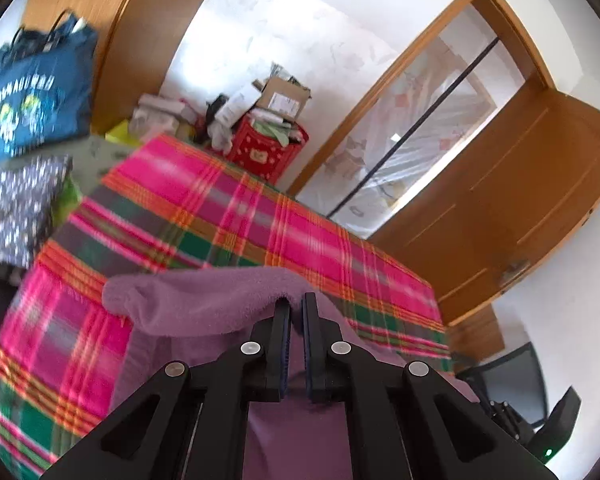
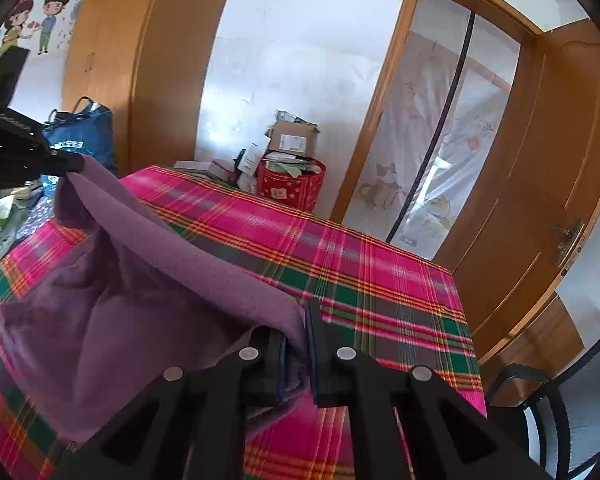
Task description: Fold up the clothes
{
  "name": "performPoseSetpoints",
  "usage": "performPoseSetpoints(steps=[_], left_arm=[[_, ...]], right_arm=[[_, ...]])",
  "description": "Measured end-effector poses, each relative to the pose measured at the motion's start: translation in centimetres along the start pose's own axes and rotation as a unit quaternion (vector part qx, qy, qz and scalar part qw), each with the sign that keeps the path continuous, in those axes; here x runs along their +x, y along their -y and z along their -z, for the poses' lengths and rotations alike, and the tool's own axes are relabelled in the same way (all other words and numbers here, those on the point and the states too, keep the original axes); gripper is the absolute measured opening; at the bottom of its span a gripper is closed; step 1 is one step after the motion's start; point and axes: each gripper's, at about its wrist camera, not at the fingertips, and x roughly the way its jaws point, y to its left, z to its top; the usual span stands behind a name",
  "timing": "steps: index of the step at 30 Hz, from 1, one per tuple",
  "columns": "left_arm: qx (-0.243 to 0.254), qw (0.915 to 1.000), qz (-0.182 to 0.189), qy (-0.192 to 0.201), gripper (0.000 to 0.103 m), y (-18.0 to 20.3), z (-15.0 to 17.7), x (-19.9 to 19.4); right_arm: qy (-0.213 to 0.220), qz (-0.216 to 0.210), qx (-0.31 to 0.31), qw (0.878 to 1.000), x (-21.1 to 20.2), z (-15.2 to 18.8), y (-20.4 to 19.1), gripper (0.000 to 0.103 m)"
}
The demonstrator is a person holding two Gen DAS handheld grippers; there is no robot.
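Purple fleece garment (image 2: 148, 280) looks soft, light and droopy, so corners are the best hold. Left gripper (image 1: 296, 308) and right gripper (image 2: 296, 320) each pinch one edge above the plaid worktop (image 2: 380, 272).

Bright daylight through the curtained doorway (image 1: 412, 128); glare on white wall (image 2: 284, 92). Motion blur across plaid cloth (image 1: 228, 216), strong fisheye bending, black corners.

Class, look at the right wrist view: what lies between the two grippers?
The purple garment spans it: one edge runs taut from the left gripper to the right gripper, above the plaid cloth. Both jaws are clamped on it.
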Motion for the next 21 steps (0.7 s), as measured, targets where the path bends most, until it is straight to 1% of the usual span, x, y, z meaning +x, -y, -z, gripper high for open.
performPoseSetpoints(steps=[1,3,5,7,8,9,10,11,12,16,18,21], left_arm=[[0.005,1.0,-0.003,0.002,0.006,0.2,-0.4,0.4],[-0.006,1.0,-0.002,-0.003,0.006,-0.2,-0.9,1.2],[-0.002,0.9995,-0.012,-0.029,0.006,-0.7,-1.4,2.7],[0.014,0.9976,-0.03,-0.06,0.006,-1.3,-1.3,3.8],[0.017,0.9969,-0.031,-0.07,0.009,-1.7,-1.2,4.1],[0.014,0.996,-0.034,-0.082,0.016,-2.5,-1.1,4.3],[0.01,0.9949,-0.036,-0.094,0.019,-3.3,-1.0,4.5],[0.0,0.9947,-0.032,-0.098,0.024,-3.9,-0.9,4.4],[-0.005,0.9947,-0.035,-0.097,0.026,-4.6,-0.8,4.0],[-0.026,0.9942,-0.05,-0.092,0.029,-7.7,-0.2,2.3],[-0.025,0.9938,-0.06,-0.09,0.029,-9.0,0.6,1.3],[-0.026,0.9905,-0.075,-0.113,0.03,-10.7,2.5,0.3]], right_arm=[[-0.007,-0.002,0.007,1.0,0.8,-0.3,0.2,0.008],[-0.021,-0.006,0.02,1.0,2.5,-0.8,0.7,0.009],[-0.04,-0.015,0.032,0.999,4.0,-0.8,1.1,0.009],[-0.057,-0.021,0.036,0.998,5.6,-0.6,1.0,0.008],[-0.067,-0.025,0.04,0.997,6.2,-0.4,0.9,0.009],[-0.075,-0.027,0.044,0.996,6.8,-0.1,0.8,0.009],[-0.081,-0.028,0.045,0.995,7.2,0.1,0.6,0.009],[-0.088,-0.029,0.045,0.995,7.6,0.3,0.4,0.009],[-0.094,-0.03,0.045,0.994,8.0,0.5,0.2,0.01],[-0.11,-0.03,0.039,0.993,9.5,0.6,-0.3,0.011],[-0.12,-0.034,0.045,0.991,10.3,0.3,-0.3,0.011],[-0.138,-0.046,0.068,0.987,11.3,-0.2,0.1,0.011]])
